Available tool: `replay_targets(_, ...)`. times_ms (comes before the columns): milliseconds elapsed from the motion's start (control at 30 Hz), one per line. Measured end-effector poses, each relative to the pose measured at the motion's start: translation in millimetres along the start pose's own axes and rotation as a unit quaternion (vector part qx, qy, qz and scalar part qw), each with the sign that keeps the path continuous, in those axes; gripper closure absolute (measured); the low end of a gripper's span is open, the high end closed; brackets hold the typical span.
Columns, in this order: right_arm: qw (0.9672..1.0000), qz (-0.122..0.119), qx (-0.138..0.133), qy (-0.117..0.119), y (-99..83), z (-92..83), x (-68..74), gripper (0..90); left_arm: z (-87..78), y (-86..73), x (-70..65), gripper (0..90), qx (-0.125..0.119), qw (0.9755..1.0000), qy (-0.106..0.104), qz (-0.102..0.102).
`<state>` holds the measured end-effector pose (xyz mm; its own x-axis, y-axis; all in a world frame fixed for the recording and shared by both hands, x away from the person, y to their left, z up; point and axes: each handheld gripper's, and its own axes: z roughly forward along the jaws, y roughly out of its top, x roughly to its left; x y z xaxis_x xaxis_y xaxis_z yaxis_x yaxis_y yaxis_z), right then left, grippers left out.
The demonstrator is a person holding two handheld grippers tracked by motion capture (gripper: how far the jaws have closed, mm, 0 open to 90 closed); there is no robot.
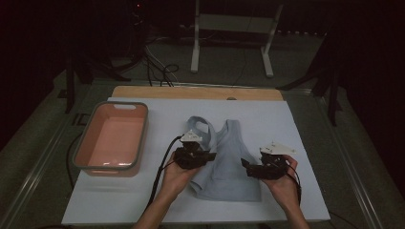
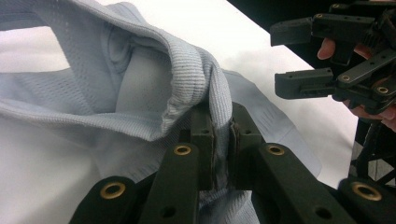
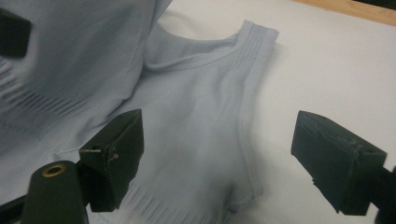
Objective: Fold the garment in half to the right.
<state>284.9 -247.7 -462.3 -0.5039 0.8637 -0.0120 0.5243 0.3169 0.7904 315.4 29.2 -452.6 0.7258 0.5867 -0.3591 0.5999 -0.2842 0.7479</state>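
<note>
Item: pale blue tank top (image 1: 224, 164), lying on the white mat (image 1: 305, 143) to the right of the pink tub (image 1: 113, 138), well apart from it; folding in hand, early stage. Left gripper (image 1: 193, 157) is clenched on a ribbed edge of the top (image 2: 205, 84), with that side lifted and turned over toward the middle. Right gripper (image 1: 262, 168) is released, jaws wide, poised over the top's right edge (image 3: 250, 140), touching nothing. Left to do, by judgement: finish the fold, smooth it, perhaps move it to the tub, which holds nothing.
</note>
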Motion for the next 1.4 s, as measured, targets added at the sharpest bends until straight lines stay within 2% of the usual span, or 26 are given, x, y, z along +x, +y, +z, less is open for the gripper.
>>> replay_targets(333,0.9999,0.011,-0.006,-0.011,-0.5,-5.0,-8.4,17.4,14.4,3.9,-4.8,83.8,0.006,0.9999,-0.008,0.005)
replay_targets(900,0.9997,0.016,-0.006,-0.017,-0.9,-5.6,-11.2,16.6,30.9,7.5,-10.0,83.8,0.01,0.9998,-0.016,0.006)
replay_targets(1400,0.9996,0.019,-0.008,-0.019,-0.6,-7.5,-14.5,17.9,47.4,9.8,-20.3,83.8,0.023,0.9992,-0.027,0.019)
